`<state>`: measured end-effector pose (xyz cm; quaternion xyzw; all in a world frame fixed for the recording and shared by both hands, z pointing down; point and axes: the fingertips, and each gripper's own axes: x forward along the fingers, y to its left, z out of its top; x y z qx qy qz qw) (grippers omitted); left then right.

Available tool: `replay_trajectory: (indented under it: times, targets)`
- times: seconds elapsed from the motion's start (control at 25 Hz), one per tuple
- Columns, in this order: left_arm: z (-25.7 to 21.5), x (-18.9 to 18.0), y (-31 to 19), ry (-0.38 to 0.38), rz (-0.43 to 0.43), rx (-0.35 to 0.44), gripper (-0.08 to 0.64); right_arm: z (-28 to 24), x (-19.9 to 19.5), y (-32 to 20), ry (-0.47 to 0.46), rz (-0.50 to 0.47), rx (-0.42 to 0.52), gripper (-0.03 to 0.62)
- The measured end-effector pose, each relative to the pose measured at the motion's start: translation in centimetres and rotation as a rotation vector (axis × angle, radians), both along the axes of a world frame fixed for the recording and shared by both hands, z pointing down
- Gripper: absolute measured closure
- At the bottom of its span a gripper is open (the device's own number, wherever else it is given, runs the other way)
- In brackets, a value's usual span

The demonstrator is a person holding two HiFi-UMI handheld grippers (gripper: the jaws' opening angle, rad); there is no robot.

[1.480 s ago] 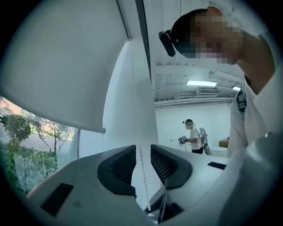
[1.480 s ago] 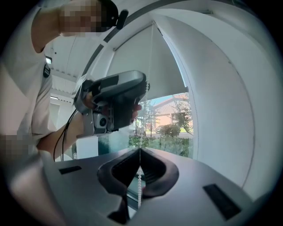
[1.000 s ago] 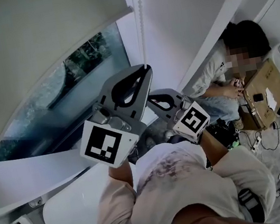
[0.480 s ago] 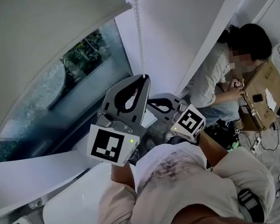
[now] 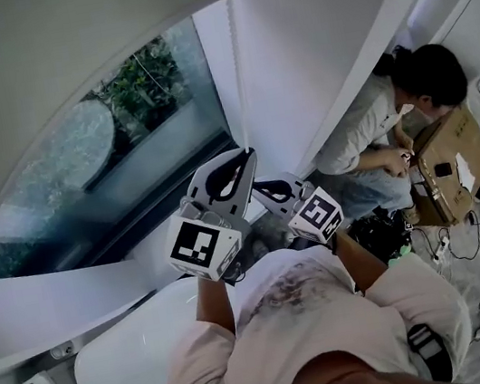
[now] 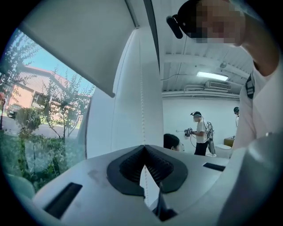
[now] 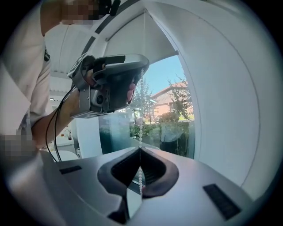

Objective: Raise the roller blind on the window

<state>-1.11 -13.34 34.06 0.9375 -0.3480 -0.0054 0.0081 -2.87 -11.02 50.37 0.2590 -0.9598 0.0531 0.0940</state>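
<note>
Roller blind [image 5: 62,71]: pale sheet, above and to the left of both claws. It covers the upper part of the window [image 5: 128,132]. Its bottom edge hangs well above the claw tips.

Bare glass under that edge, left of the left claw [image 5: 248,152]; trees and a house outside.

Seated person [image 5: 394,127], right of the right claw [image 5: 257,189] and well apart from it, bent over a cardboard box [image 5: 455,158]. What the hands hold is too small to tell.

Left claw [image 6: 143,146]: upper of the two, pointing about level. Jaws are together at the tips, clamped on the bead chain [image 5: 239,67], which runs straight up from them beside the blind's right end.

Right claw [image 7: 140,149]: just below the left claw, tipped a little downward. Jaws are fully together on the same bead chain [image 7: 140,132]. Beads rise from the tips toward the left claw and hang on through the gap behind the pads.

Chain is taut above both claws, close to the white wall strip at the window's right side.
</note>
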Motion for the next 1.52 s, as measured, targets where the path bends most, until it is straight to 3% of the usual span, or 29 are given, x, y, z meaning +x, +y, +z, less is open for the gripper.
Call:
replay_trajectory:
  times: [1.0,1.4,1.52]
  targets:
    - [9.2,-0.5,0.5,-0.022,0.009,-0.131,0.555,9.0,0.4,1.0,0.075,0.001,-0.148,0.532]
    - [8.9,-0.3,0.4,-0.030,0.009,-0.110,0.555,6.2,0.8,2.3,0.044,-0.017,-0.109,0.526]
    - [8.8,-0.6,0.4,-0.032,0.003,-0.105,0.555,2.9,1.7,2.5,0.004,-0.011,-0.084,0.442]
